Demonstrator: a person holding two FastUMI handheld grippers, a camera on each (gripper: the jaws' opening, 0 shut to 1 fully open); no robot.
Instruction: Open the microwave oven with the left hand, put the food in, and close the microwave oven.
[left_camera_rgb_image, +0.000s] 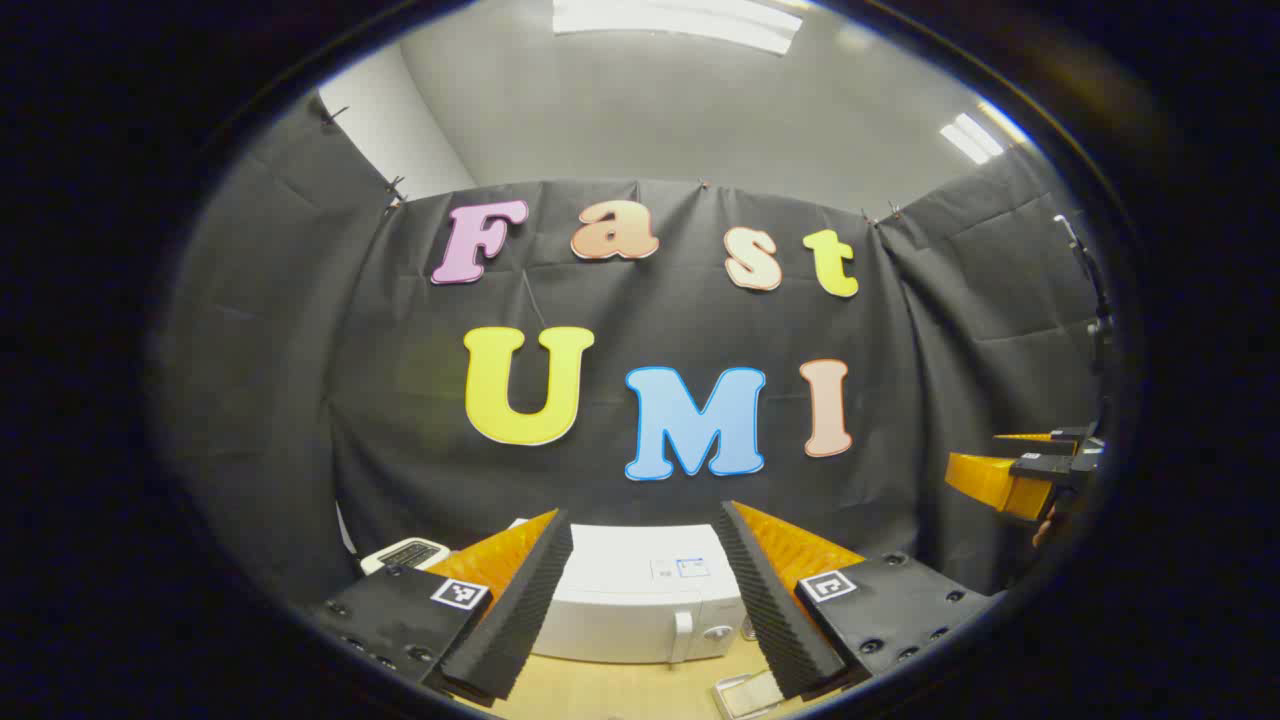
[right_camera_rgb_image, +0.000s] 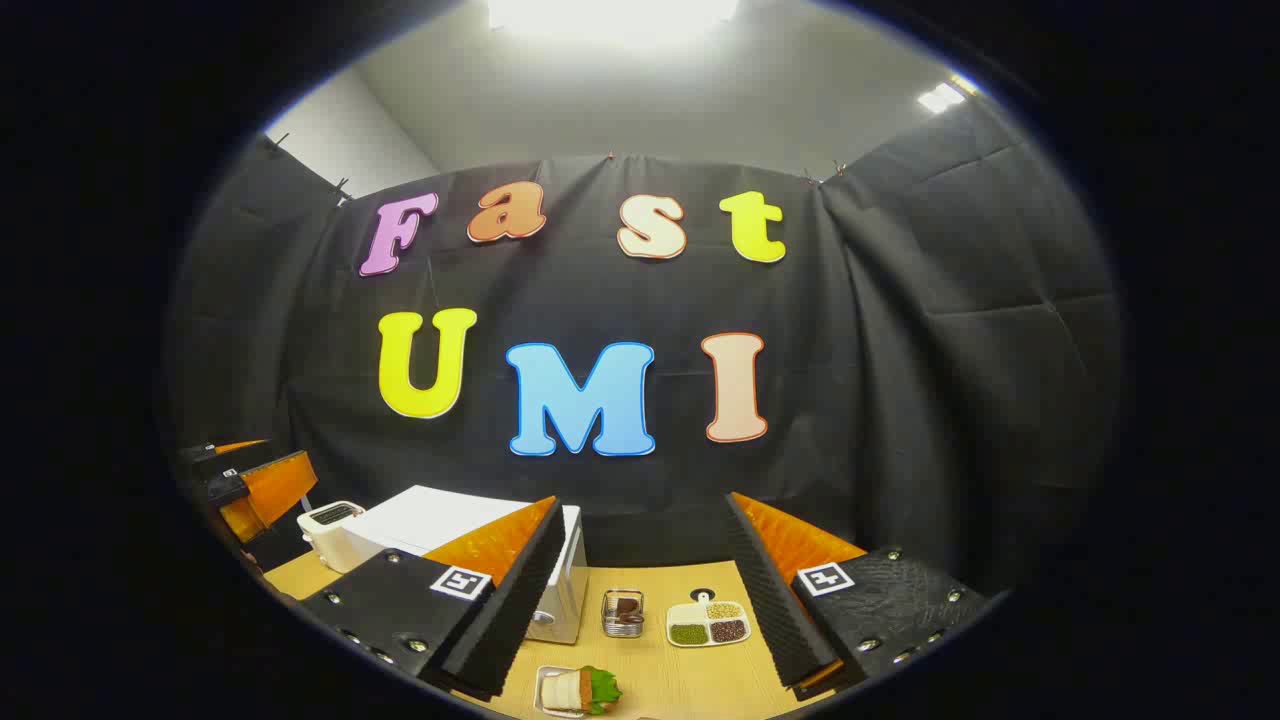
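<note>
On pale wooden table (right_camera_rgb_image: 690, 670), left to right in right gripper view: left gripper (right_camera_rgb_image: 262, 487) at far edge, spread unclear there; small white toaster (right_camera_rgb_image: 330, 521); boxy white microwave oven (right_camera_rgb_image: 455, 535), door closed; square tray with sandwich and green lettuce (right_camera_rgb_image: 577, 690) just before it; metal mesh basket (right_camera_rgb_image: 624, 612); white three-compartment dish (right_camera_rgb_image: 707, 622). Right gripper (right_camera_rgb_image: 640, 585) wide, holding nothing. Left gripper view: left gripper (left_camera_rgb_image: 640, 590) wide, empty, microwave handle between fingers.

black cloth (left_camera_rgb_image: 300, 400) is draping the booth's walls, ceiling lights (left_camera_rgb_image: 680, 20) are glowing on a pale ceiling (right_camera_rgb_image: 620, 100), and a wooden table (right_camera_rgb_image: 660, 670) is sitting below.
</note>
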